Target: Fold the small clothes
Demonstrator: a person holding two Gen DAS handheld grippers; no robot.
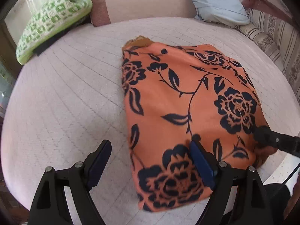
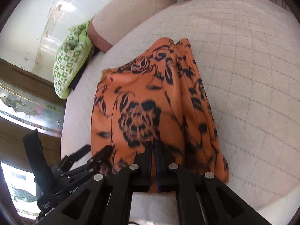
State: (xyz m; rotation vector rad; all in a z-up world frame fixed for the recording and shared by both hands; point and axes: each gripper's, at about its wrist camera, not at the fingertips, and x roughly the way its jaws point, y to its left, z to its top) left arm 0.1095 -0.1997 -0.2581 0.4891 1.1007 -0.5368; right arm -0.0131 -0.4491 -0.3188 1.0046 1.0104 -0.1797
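An orange garment (image 1: pixel 187 101) with a black flower print lies folded on the pale quilted bed (image 1: pixel 65 97). My left gripper (image 1: pixel 150 161) is open over its near left edge; the right finger rests on the cloth, the left finger is over the bed. My right gripper (image 1: pixel 262 133) enters from the right at the garment's near right corner. In the right wrist view the right gripper (image 2: pixel 154 150) is shut on the near edge of the garment (image 2: pixel 142 101), which bunches in folds on its right side. The left gripper (image 2: pixel 97 151) shows at the lower left.
A green and white patterned pillow (image 1: pixel 54 16) lies at the bed's far left, a pink bolster (image 1: pixel 138 1) along the far edge, and a light blue pillow (image 1: pixel 215 0) at the far right. A striped cloth (image 1: pixel 271 35) covers the right side.
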